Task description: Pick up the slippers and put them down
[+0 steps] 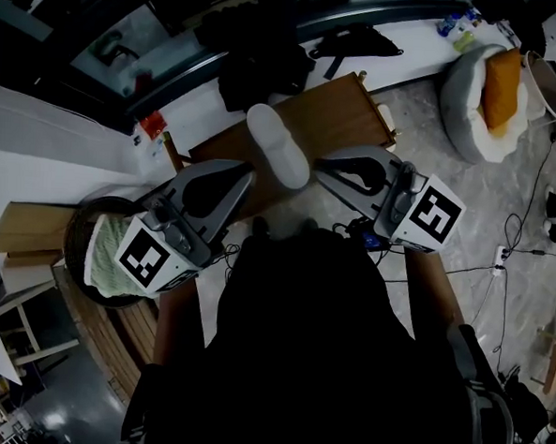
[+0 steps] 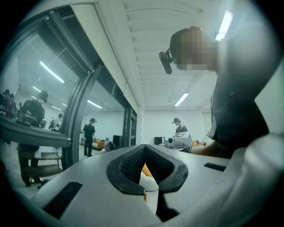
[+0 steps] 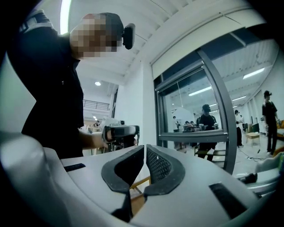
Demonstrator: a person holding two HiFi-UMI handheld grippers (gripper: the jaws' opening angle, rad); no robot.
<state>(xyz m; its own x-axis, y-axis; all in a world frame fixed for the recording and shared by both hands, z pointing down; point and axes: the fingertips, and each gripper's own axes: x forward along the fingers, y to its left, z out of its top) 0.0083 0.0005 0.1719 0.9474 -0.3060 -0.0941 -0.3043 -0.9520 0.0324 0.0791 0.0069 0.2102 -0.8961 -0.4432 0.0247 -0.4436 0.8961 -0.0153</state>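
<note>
White slipper point(image 1: 277, 143), clear of both closed jaws

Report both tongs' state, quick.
Left tongs: closed, holding nothing.
Right tongs: closed, holding nothing.

Reads to me as an open-plan lab or data-collection floor, not a home. Glass partition point(image 3: 195, 102) in metal framing, ceiling strip lights point(image 2: 224, 24), plain white walls. Several people point(image 3: 206, 119) stand around tables beyond the glass, and another person point(image 2: 179, 126) is at a far table. Under me: stone-look floor point(image 1: 424, 131) with loose cables point(image 1: 514, 226) and a power strip point(image 1: 501, 255), a wooden counter point(image 1: 332, 112), and a white beanbag point(image 1: 469, 97) with an orange cushion point(image 1: 503, 75).
</note>
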